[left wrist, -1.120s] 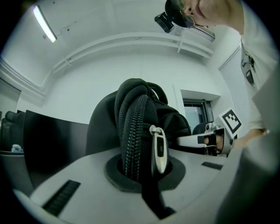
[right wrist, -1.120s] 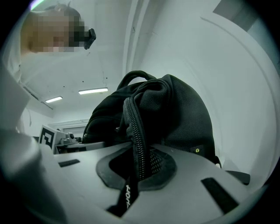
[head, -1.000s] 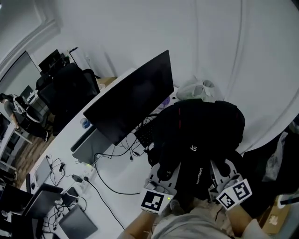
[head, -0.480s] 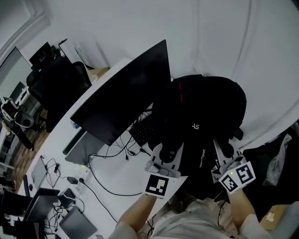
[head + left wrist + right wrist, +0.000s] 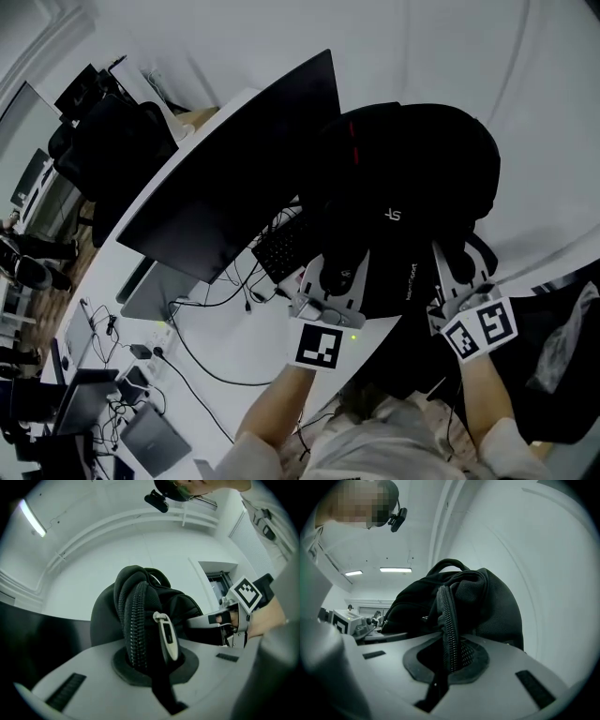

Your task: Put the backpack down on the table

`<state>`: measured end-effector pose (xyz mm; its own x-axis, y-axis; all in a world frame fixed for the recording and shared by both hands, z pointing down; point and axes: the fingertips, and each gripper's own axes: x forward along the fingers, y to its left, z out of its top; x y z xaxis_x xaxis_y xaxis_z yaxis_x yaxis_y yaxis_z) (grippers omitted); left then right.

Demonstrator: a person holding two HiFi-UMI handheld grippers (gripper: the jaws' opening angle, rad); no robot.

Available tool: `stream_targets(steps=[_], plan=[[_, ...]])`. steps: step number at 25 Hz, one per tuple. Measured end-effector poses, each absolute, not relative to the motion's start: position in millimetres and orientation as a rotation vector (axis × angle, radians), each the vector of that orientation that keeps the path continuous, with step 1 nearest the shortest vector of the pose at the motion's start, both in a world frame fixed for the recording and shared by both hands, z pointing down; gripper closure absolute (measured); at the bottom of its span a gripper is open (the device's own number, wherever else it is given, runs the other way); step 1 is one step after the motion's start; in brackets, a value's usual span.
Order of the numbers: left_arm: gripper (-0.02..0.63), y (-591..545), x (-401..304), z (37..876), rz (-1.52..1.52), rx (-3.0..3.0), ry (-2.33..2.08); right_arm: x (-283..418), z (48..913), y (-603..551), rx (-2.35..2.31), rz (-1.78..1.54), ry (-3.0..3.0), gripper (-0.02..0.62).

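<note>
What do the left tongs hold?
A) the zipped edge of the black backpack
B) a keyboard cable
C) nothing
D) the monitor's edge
A: the left gripper view shows the left tongs shut on the backpack along its zipper.

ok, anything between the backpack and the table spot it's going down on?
Likely yes. The keyboard lies on the table at the backpack's left edge and seems to run under it, cables beside it. The monitor stands close on that side. Bare table shows nearer the person.
</note>
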<state>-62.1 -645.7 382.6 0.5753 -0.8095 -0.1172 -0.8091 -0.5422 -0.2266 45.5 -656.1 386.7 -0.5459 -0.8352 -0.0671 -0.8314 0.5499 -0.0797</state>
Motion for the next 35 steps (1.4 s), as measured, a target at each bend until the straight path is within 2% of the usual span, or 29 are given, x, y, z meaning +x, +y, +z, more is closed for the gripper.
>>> stream_targets(steps=[13,26,35], plan=[[0.591,-688,-59,448,0.004,-2.638,1.49,51,449,-693,-1.473,-0.179,2.642,0.575],[0.591,-683,-66,487,0.066,-2.669,1.544,47,483,-680,-1.492,-0.101,2.589,0.572],[0.584,-666,-67,485,0.101,-2.694,1.532,46,484,-665,-1.493,-0.063,2.593,0.571]])
